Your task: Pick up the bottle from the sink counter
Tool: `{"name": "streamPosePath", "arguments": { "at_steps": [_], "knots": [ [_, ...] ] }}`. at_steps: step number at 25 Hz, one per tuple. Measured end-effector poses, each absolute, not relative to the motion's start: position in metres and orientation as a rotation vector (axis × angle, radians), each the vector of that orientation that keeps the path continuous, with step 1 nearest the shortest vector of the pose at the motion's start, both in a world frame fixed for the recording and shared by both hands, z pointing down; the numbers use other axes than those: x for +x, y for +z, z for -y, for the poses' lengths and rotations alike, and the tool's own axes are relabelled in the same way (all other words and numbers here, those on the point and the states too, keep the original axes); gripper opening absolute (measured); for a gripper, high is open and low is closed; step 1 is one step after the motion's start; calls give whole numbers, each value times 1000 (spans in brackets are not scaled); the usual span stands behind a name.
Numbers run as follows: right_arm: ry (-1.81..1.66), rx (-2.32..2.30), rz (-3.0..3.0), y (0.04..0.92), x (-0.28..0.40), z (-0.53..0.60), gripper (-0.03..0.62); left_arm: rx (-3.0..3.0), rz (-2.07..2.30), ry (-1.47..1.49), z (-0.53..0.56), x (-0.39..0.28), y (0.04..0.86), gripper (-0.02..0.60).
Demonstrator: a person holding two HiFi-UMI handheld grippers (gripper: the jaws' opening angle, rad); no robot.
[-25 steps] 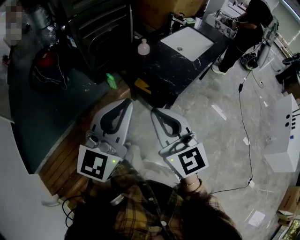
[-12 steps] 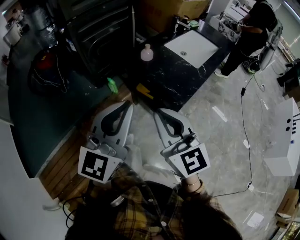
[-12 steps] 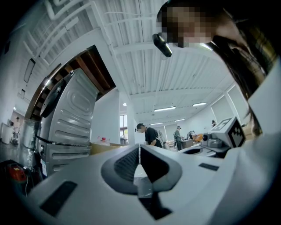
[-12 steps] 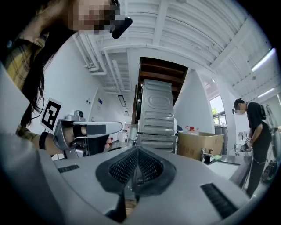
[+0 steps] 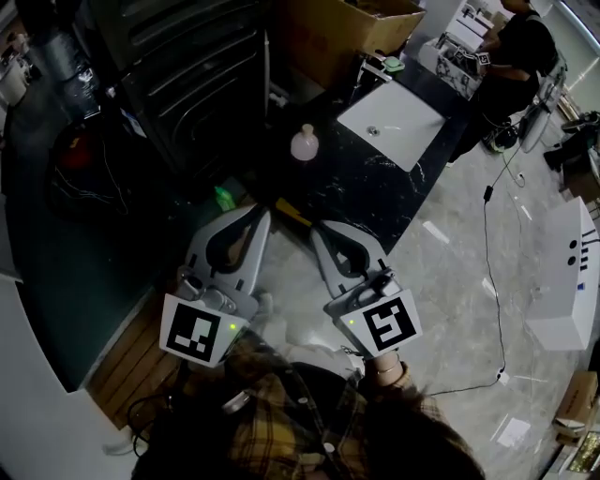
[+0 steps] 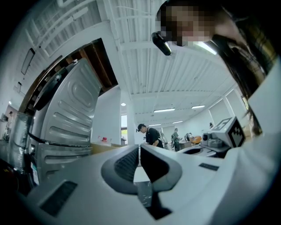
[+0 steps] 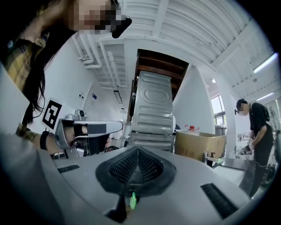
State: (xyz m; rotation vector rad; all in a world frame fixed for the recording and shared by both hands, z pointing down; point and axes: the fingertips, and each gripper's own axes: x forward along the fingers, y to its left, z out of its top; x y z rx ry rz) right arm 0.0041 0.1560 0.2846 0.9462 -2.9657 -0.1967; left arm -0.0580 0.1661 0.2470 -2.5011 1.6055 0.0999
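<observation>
A small pale pink bottle (image 5: 305, 143) stands upright on the black marble sink counter (image 5: 352, 183), left of the white basin (image 5: 390, 112). Both grippers are held close to the person's body, side by side, well short of the bottle. My left gripper (image 5: 263, 213) is shut with nothing in it, its tips pointing toward the counter's near corner. My right gripper (image 5: 316, 228) is shut and empty too. In the left gripper view the dark pads (image 6: 127, 163) meet edge to edge; in the right gripper view the jaws (image 7: 138, 150) are pressed together. Neither gripper view shows the bottle.
A dark metal cabinet (image 5: 187, 75) stands left of the counter, a cardboard box (image 5: 347, 28) behind it. A green object (image 5: 223, 197) and a yellow one (image 5: 291, 214) lie near the counter's corner. A person (image 5: 520, 56) works past the basin. A cable (image 5: 492, 272) crosses the marble floor.
The head view has shifted: counter, basin and bottle now sit lower and nearer in the picture. Both grippers stay shut in much the same spot before the body.
</observation>
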Motion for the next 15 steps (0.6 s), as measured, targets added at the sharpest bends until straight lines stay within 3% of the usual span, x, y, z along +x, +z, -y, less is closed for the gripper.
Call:
{"name": "streamPosePath", "arguments": {
  "at_steps": [15],
  "knots": [
    [-145, 1129, 2838, 301, -61, -50, 17, -2624, -1482, -17, -63, -131, 276, 25]
  ]
}}
